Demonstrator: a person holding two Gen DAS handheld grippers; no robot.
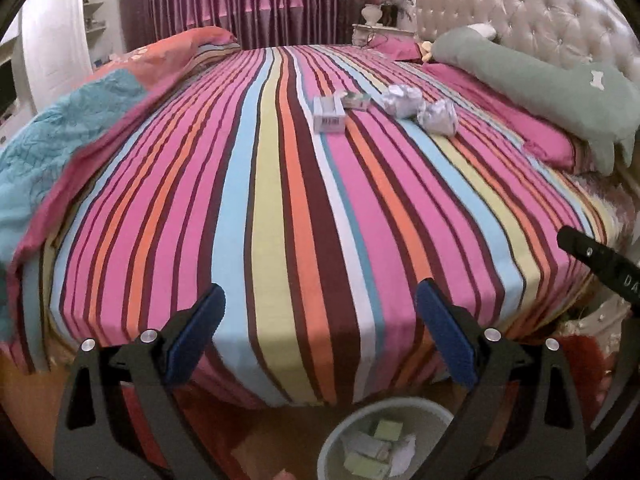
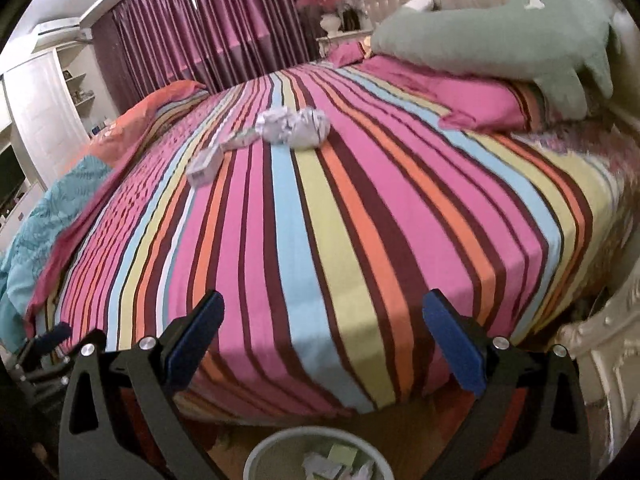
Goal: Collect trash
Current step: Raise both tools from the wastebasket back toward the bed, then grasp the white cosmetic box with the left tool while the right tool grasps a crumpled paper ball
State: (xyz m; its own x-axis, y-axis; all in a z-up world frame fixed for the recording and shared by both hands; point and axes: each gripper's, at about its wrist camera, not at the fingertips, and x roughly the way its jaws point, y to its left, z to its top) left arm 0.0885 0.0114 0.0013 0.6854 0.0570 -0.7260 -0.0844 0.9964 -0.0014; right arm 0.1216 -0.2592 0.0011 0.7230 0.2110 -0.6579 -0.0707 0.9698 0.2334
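Well beyond both empty tongs (image 1: pixel 320 334) (image 2: pixel 324 338), crumpled paper (image 1: pixel 402 100), boxes (image 1: pixel 329 114) on bed (image 1: pixel 280 208)

The near half of the striped bed (image 1: pixel 280 208) lies bare and open to a reach from the foot. Farther in, a white box (image 1: pixel 329 114), a smaller carton (image 1: pixel 356 100) and two crumpled paper balls (image 1: pixel 420 108) cluster at mid-bed. A bunched quilt (image 1: pixel 60 140) walls the left edge, pillows (image 1: pixel 540 80) and headboard (image 1: pixel 540 8) the right, and a bin (image 1: pixel 340 440) stands on the floor below the near edge.
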